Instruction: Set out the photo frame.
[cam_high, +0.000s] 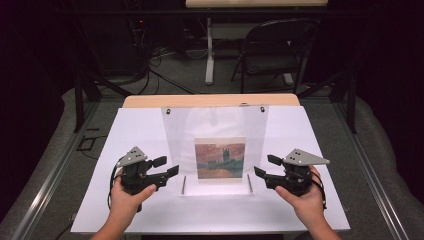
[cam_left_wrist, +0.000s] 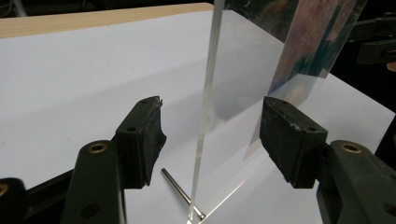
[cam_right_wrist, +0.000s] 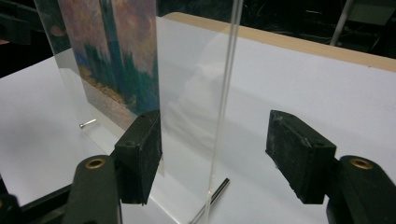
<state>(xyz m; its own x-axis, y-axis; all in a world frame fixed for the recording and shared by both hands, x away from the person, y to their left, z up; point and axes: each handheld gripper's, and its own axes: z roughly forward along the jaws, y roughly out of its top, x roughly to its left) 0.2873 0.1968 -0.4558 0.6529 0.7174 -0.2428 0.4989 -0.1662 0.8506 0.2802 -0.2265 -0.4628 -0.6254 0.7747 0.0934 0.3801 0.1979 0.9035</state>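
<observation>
A clear acrylic picture stand (cam_high: 215, 127) is upright on the white table top (cam_high: 130, 135), with a painted print (cam_high: 220, 157) in its lower middle. My left gripper (cam_high: 169, 166) is at the stand's left edge and my right gripper (cam_high: 265, 165) at its right edge. In the left gripper view the left gripper (cam_left_wrist: 212, 116) is open; the pane's edge (cam_left_wrist: 208, 88) stands between the jaws and touches neither pad. The right gripper (cam_right_wrist: 215, 126) is open the same way around the other edge (cam_right_wrist: 226, 79). The print (cam_right_wrist: 116, 51) shows through the pane.
A thin metal pin (cam_high: 184, 184) lies by the stand's base on the left and another pin (cam_high: 249, 182) on the right. The table's wooden far edge (cam_high: 210, 101) is behind the stand. Beyond it are a folding chair (cam_high: 272, 50) and floor cables.
</observation>
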